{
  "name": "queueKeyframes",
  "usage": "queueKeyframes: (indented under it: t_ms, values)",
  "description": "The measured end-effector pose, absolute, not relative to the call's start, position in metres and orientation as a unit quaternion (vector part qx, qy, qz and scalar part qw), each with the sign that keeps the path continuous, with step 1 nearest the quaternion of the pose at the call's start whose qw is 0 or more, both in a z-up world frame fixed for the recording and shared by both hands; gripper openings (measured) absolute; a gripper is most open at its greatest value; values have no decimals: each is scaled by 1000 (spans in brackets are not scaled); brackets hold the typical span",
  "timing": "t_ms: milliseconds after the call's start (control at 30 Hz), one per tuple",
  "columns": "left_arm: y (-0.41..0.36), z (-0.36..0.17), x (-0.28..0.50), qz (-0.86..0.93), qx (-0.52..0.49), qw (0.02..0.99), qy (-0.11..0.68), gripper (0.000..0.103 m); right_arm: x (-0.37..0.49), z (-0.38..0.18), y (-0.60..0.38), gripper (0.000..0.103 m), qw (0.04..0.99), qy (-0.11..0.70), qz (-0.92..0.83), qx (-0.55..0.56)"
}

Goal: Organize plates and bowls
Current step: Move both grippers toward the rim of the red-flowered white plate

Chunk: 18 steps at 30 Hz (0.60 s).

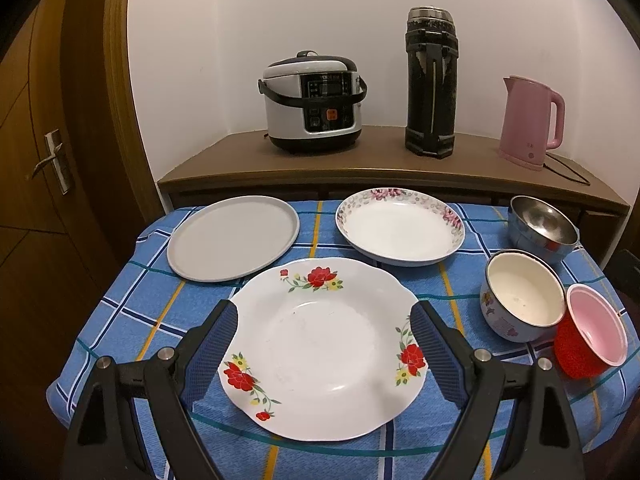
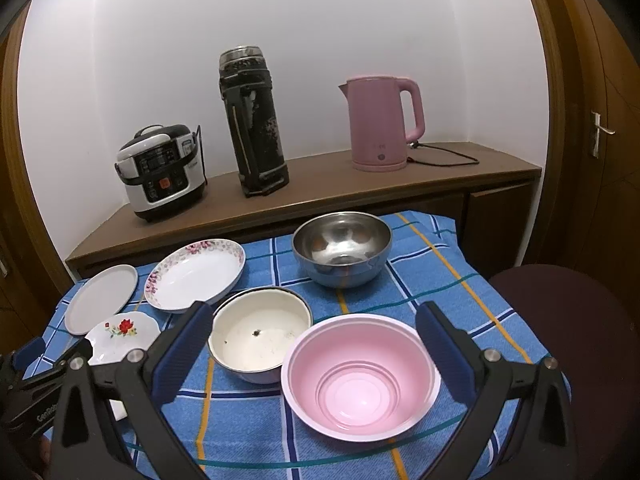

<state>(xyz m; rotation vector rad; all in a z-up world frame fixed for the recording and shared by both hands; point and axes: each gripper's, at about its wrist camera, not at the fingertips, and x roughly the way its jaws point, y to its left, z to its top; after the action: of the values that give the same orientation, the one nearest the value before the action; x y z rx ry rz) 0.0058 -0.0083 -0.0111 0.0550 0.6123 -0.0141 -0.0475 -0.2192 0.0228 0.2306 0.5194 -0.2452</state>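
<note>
A red-flowered white plate (image 1: 320, 344) lies nearest on the blue checked cloth, under my open, empty left gripper (image 1: 324, 320). Behind it lie a plain grey plate (image 1: 234, 238) and a pink-flowered deep plate (image 1: 400, 228). To the right stand a steel bowl (image 1: 542, 228), a cream enamel bowl (image 1: 524, 294) and a pink-lined red bowl (image 1: 592, 330). My right gripper (image 2: 316, 328) is open and empty, hovering over the pink bowl (image 2: 360, 376) and the enamel bowl (image 2: 260, 338). The steel bowl (image 2: 342, 248) stands behind them. The left gripper (image 2: 28, 354) shows at the left edge.
A wooden shelf (image 1: 380, 164) behind the table carries a rice cooker (image 1: 314, 104), a black flask (image 1: 430, 84) and a pink kettle (image 1: 530, 120) with its cord. A dark chair (image 2: 560, 320) stands to the right of the table. Wooden doors flank both sides.
</note>
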Motion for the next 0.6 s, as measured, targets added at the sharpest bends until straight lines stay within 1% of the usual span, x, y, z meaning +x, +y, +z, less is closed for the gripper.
queueKeyframes:
  t_ms: [600]
  values:
    - [-15,-15,11,-3,35,951,307,90,-48,20,-219,103,955,249,-118,109]
